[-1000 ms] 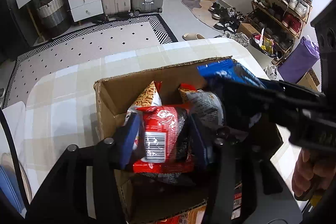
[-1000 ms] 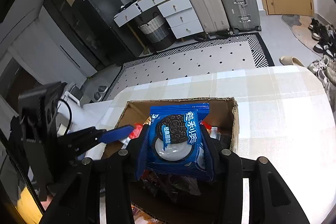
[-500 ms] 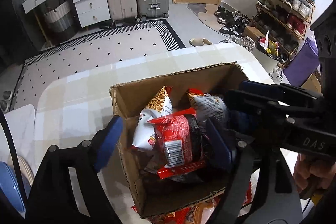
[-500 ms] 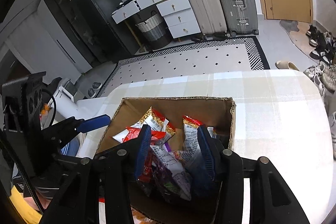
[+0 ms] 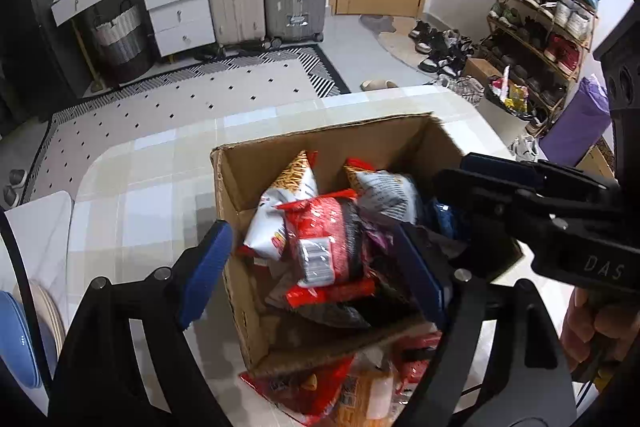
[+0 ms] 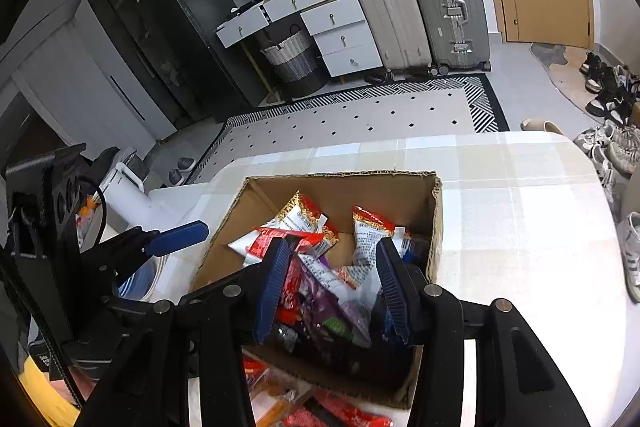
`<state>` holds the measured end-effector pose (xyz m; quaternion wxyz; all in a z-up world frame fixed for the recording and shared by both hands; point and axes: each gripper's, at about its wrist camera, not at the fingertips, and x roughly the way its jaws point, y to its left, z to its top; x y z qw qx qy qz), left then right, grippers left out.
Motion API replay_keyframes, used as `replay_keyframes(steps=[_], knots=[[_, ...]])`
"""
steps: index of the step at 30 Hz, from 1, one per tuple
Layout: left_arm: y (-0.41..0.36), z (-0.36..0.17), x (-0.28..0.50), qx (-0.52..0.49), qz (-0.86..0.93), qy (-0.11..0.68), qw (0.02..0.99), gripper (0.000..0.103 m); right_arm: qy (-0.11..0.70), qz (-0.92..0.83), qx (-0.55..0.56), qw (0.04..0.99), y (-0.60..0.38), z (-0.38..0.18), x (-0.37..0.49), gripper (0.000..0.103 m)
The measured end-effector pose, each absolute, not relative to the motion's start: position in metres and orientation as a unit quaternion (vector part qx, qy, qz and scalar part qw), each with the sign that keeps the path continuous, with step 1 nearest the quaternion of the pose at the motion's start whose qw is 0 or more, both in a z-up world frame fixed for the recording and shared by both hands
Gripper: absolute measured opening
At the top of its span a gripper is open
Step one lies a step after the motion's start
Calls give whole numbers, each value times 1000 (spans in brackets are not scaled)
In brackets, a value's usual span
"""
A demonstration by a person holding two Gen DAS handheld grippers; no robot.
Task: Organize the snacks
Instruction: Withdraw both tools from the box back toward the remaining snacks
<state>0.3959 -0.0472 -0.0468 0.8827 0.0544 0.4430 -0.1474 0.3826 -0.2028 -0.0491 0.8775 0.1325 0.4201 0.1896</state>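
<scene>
An open cardboard box (image 5: 228,187) (image 6: 400,183) stands on the checked table and holds several snack packets. A red packet (image 5: 328,243) lies on top beside white-and-red packets (image 5: 288,195). A blue cookie packet (image 5: 444,219) lies at the box's right side. My left gripper (image 5: 316,279) is open and empty above the box. My right gripper (image 6: 334,287) is open and empty over the box's near part, above a purple packet (image 6: 320,303). The right gripper also shows in the left wrist view (image 5: 520,195).
More snack packets (image 5: 340,395) (image 6: 312,411) lie on the table in front of the box. Stacked plates (image 5: 24,339) sit at the left. The checked table (image 6: 520,227) extends right of the box. Suitcases, drawers and a shoe rack stand beyond.
My left gripper opened and let the red packet drop into the box. My right gripper opened and released the blue cookie packet into the box. Both grippers have lifted a little.
</scene>
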Motion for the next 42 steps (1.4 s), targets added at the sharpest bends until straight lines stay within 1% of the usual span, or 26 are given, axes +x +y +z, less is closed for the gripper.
replay_keyframes(steps=[3,8,11,14,16,17,20,25,26,28,29,30,33,35,37,38,42], knots=[[-50,-34,377,71,-136,424,892,81,416,186,131,880,-204,-42,371,47],[-47,-11,343,58,-137,404,902,82,409,189,142,881,-209,-30,345,47],[-46,5,322,55,-135,392,908,86,400,192,146,884,-211,-20,324,48],[-47,21,295,62,-137,372,916,92,384,191,142,892,-215,-6,299,49],[-50,35,274,72,-125,351,925,101,371,192,143,897,-216,2,282,49],[-51,42,262,76,-121,336,931,102,367,194,146,898,-218,5,274,49],[-58,61,228,82,-128,309,939,102,351,198,163,901,-223,15,249,49],[-58,86,179,77,-131,294,944,102,322,196,173,910,-227,31,202,50],[-56,90,168,73,-130,291,945,102,315,196,174,912,-228,35,193,52],[-52,98,146,63,-129,284,948,102,296,194,178,918,-232,45,176,64],[-51,103,132,56,-129,281,949,102,288,194,178,921,-232,49,169,67],[-50,106,121,51,-131,279,950,102,276,192,178,925,-232,53,160,69],[-45,117,89,43,-124,271,954,102,255,196,175,931,-224,63,136,69],[-41,123,68,41,-126,265,955,102,243,199,173,933,-219,66,116,73],[-37,127,52,39,-120,264,956,102,233,202,175,935,-217,67,98,86],[-35,129,44,35,-121,264,956,102,229,204,178,935,-215,66,89,88],[-24,128,11,23,-116,267,956,102,228,212,189,931,-212,58,63,88]])
